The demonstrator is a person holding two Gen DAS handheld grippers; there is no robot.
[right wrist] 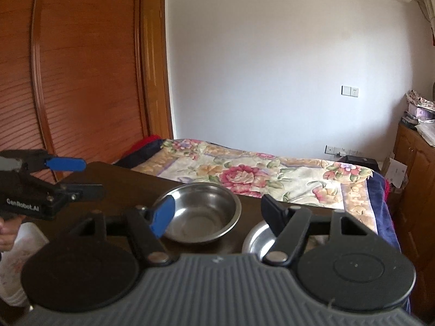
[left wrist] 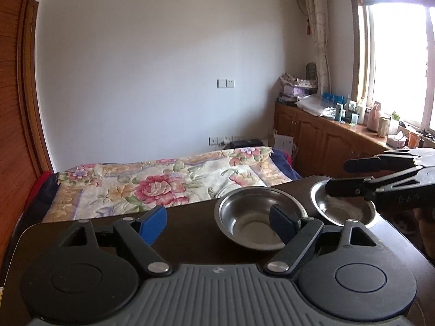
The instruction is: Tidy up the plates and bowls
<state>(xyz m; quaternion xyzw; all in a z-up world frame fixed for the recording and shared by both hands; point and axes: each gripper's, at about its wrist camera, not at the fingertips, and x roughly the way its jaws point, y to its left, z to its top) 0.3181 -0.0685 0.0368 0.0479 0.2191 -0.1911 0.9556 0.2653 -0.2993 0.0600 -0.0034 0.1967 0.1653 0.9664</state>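
Sunlight from the window falls across a bedroom with a floral bedspread point(left wrist: 152, 182), and nearer stands a dark bench point(left wrist: 190, 228) that carries two steel bowls. The larger bowl point(left wrist: 261, 217) sits upright near the bench's far edge; a second, shallower steel bowl point(left wrist: 342, 206) sits just beside it on the window side, the two rims close, though I cannot tell whether they touch.

The left gripper point(left wrist: 217, 222) hangs above the bench with its fingers spread wide and nothing between them; one finger sits in line with the larger bowl from its own camera, but I judge it is above the bowl, not in it. The right gripper point(right wrist: 217, 214) is likewise spread wide and empty, hovering over the gap between both bowls, its dark finger above the shallower one point(right wrist: 258, 239).

Nothing is stacked yet, so the step seems to be choosing a bowl to pick up. To do it well, I would bring one finger inside the rim and the other outside, pinching the wall rather than spanning the whole bowl, which looks too broad and slick. A firm pinch low on the rim should keep the polished steel from slipping or tipping. The other gripper could steady the receiving bowl, since it sits close to the bench's edge and might slide off.
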